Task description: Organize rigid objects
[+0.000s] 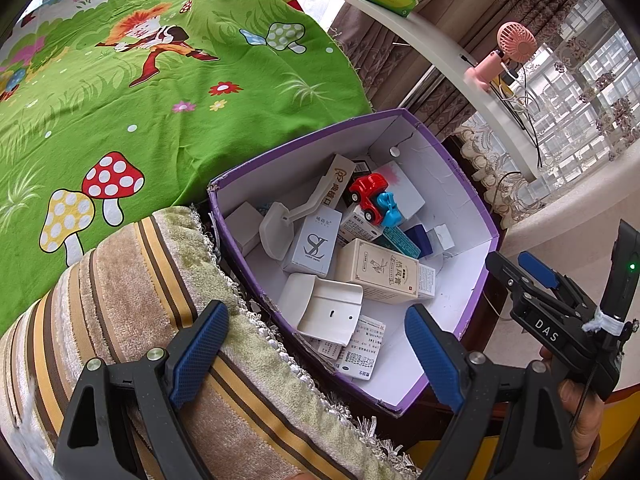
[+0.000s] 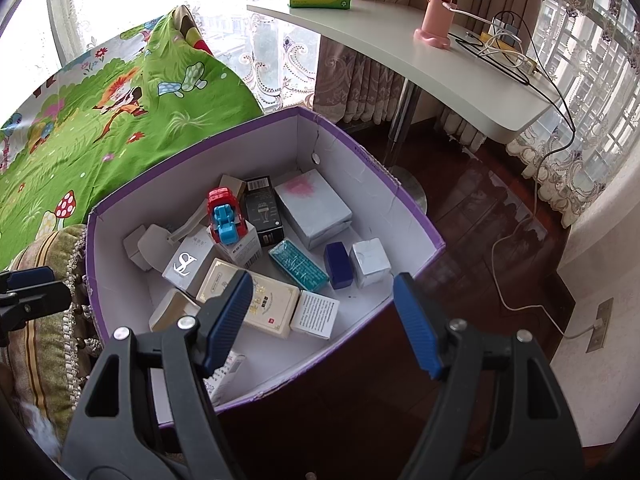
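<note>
Box [image 2: 400,216] holds one toy truck [image 2: 225,215] — grippers (two) empty.

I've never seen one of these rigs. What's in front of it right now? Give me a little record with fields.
Container: purple cardboard box, open top, white inside
On top of the pile: red and blue toy car
Other contents: cream medicine box, teal box, dark blue box, black box, white plastic holder
Left claw: open, empty, above the box's near edge
Right claw: open, empty, above the box
Beside the box: striped cushion, green mushroom-print sheet
Background: white desk with pink fan
</note>
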Demonstrator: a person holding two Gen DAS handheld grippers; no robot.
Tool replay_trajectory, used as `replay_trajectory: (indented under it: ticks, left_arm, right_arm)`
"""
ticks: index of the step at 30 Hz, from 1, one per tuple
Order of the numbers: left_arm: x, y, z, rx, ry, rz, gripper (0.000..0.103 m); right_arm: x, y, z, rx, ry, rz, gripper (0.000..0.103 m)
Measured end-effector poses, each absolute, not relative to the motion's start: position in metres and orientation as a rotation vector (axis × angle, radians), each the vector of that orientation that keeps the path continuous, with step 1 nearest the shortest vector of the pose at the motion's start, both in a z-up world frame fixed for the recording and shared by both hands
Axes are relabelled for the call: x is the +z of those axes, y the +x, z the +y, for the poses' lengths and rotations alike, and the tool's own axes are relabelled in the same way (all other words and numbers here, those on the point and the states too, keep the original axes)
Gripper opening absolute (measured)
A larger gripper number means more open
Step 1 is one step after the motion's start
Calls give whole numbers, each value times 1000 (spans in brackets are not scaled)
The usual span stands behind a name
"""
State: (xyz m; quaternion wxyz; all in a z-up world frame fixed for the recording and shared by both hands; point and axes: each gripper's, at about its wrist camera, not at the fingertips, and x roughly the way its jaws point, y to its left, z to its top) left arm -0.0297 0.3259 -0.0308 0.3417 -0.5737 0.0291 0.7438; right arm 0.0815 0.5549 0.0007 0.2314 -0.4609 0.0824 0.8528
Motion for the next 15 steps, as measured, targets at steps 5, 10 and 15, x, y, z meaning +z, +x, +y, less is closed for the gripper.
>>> replay_trajectory:
  ticks: [5, 10, 15]
  left_arm:
    - [-31, -30, 326, 1934, -1492, 76, 91]
    - [-31, -30, 326, 1934, -1492, 76, 91]
    - [-31, -30, 326, 1934, -1492, 76, 91]
  right_arm:
    - [1, 81, 555, 2345, -1267, 226, 76]
    - [0, 82, 555, 2344, -1269, 227, 76]
    - [0, 82, 555, 2344, -1268, 227, 76]
